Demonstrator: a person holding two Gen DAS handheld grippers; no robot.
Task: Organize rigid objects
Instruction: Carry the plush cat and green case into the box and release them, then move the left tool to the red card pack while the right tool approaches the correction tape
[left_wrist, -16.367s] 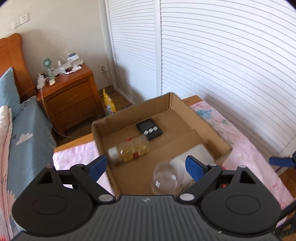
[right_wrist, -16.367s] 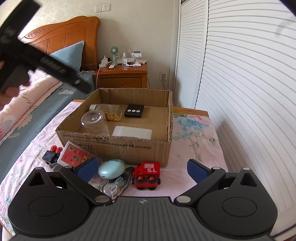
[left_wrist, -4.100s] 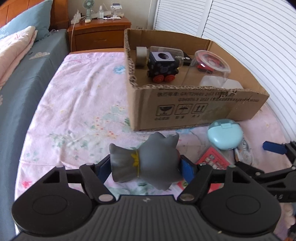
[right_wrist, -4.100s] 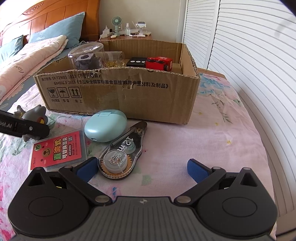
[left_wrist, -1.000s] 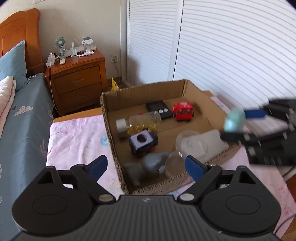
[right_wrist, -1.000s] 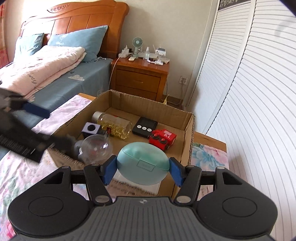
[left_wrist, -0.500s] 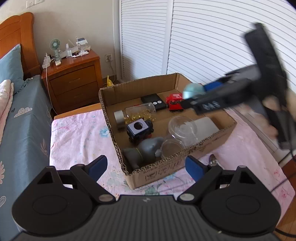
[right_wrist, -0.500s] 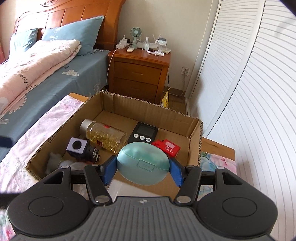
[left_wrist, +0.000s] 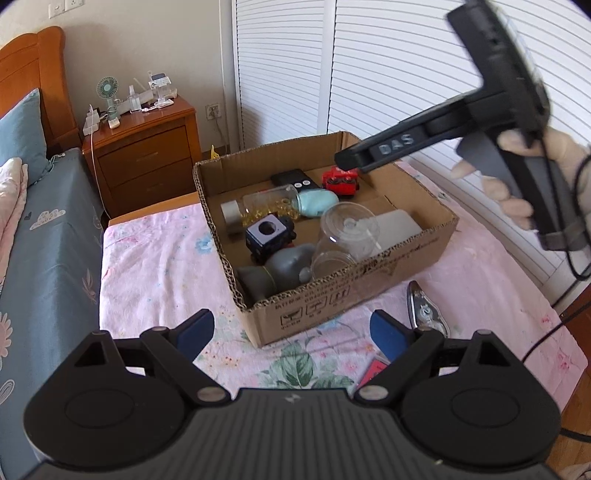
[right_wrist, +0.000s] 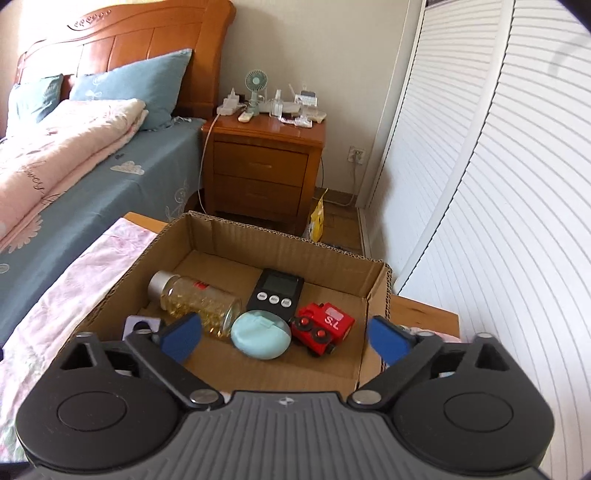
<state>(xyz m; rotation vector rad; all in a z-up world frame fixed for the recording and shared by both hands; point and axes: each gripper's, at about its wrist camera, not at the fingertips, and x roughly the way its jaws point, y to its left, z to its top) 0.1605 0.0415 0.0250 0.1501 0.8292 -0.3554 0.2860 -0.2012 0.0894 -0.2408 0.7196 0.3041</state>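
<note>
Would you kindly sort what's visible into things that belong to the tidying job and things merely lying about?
Part of the job:
cardboard box
mint case, just released by the right gripper, whose jaws have just opened
red toy train
capsule bottle
black timer
correction tape, still outside

Lying about:
nightstand
desk fan
pillow

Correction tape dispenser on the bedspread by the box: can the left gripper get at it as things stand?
Probably yes. The left gripper is open and empty, and the correction tape dispenser lies uncovered on the bedspread, outside the cardboard box, with nothing over it.
</note>
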